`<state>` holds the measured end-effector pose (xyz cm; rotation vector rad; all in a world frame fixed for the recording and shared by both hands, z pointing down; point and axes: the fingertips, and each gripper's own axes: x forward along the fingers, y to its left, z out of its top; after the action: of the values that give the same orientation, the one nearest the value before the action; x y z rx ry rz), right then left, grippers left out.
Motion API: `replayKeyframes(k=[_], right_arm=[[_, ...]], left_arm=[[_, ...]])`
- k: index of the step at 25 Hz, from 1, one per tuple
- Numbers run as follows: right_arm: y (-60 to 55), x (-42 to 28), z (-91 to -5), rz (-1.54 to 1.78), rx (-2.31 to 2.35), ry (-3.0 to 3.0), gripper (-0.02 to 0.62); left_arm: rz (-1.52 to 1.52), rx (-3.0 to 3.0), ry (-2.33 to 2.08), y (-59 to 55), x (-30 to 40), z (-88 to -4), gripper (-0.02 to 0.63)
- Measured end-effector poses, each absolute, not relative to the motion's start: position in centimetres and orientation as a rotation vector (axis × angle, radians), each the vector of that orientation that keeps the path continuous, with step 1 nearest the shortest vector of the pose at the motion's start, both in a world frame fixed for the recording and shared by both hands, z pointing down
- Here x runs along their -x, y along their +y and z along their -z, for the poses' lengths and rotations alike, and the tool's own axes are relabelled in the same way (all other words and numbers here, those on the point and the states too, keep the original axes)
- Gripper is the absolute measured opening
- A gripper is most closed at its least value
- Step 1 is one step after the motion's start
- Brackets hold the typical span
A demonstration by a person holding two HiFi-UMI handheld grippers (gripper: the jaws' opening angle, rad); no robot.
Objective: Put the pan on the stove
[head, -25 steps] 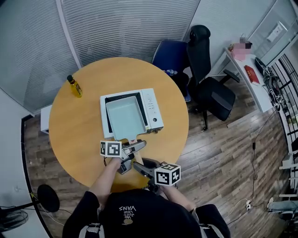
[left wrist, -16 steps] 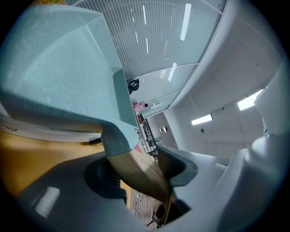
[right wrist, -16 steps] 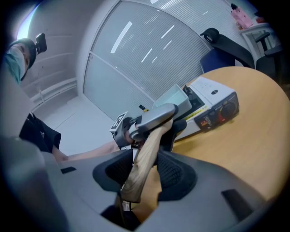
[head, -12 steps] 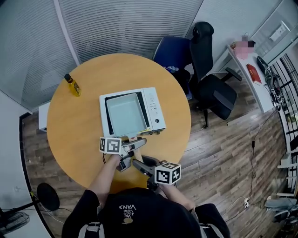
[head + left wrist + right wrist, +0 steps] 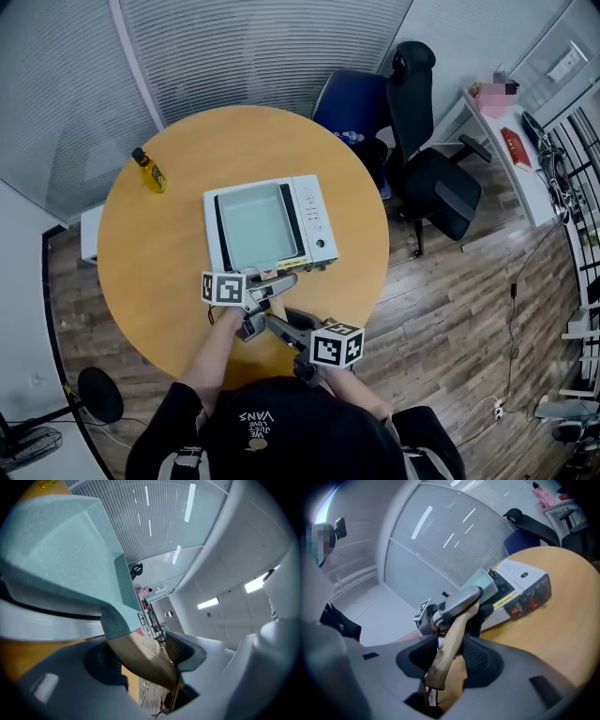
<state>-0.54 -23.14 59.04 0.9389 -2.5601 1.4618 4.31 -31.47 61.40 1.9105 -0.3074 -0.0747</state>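
Since the teal rectangular pan (image 5: 255, 228) is seen lying flat on the cooking surface of the white portable stove (image 5: 317, 217), which stands in the middle of the round wooden table (image 5: 159, 267), the placing itself is judged to be done. The pan's wooden handle (image 5: 451, 637) is pointed over the stove's near edge toward the person, and it is enclosed by both grippers. The left gripper (image 5: 147, 660) is being opened, with the handle lying between its jaws and a gap visible at one pad. The right gripper (image 5: 452, 657) is clamped on the handle nearer its end. Only the release by the right gripper and the withdrawal of both are judged to be left.
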Motion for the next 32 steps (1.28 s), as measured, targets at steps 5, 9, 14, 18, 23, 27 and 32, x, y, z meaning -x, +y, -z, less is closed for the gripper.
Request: replayKeyframes(k=[5, 9, 14, 18, 23, 27, 32], right_arm=[[-23.7, 1.2, -58.9, -1.480, -0.940, -2.568, 0.161], [-24.0, 1.3, -58.9, -1.481, -0.942, -2.570, 0.161], [-24.1, 1.5, -59.0, -1.486, -0.946, -2.573, 0.160], [-24.1, 1.6, -58.9, -1.481, -0.956, -2.584, 0.161], [-24.1, 2.1, -58.7, -1.355, -0.920, -2.603, 0.166], [-23.8, 2.3, -58.8, -1.355, -0.915, -2.594, 0.166], [-23.7, 1.9, -59.2, -1.343, -0.955, -2.575, 0.166]], left_arm=[[0.129, -1.937, -0.376, -32.1, -3.5, -61.2, 0.276], [0.158, -1.954, -0.422, -32.1, -3.0, -61.1, 0.292], [0.184, -1.960, -0.477, -31.5, -2.1, -60.9, 0.307], [0.162, -1.986, -0.509, -30.4, -1.4, -60.7, 0.316], [0.173, -1.993, -0.586, -30.1, 0.1, -60.9, 0.316], [0.164, -2.023, -0.668, -29.8, 1.1, -60.8, 0.316], [0.087, -2.080, -0.731, -29.6, 1.4, -60.9, 0.313]])
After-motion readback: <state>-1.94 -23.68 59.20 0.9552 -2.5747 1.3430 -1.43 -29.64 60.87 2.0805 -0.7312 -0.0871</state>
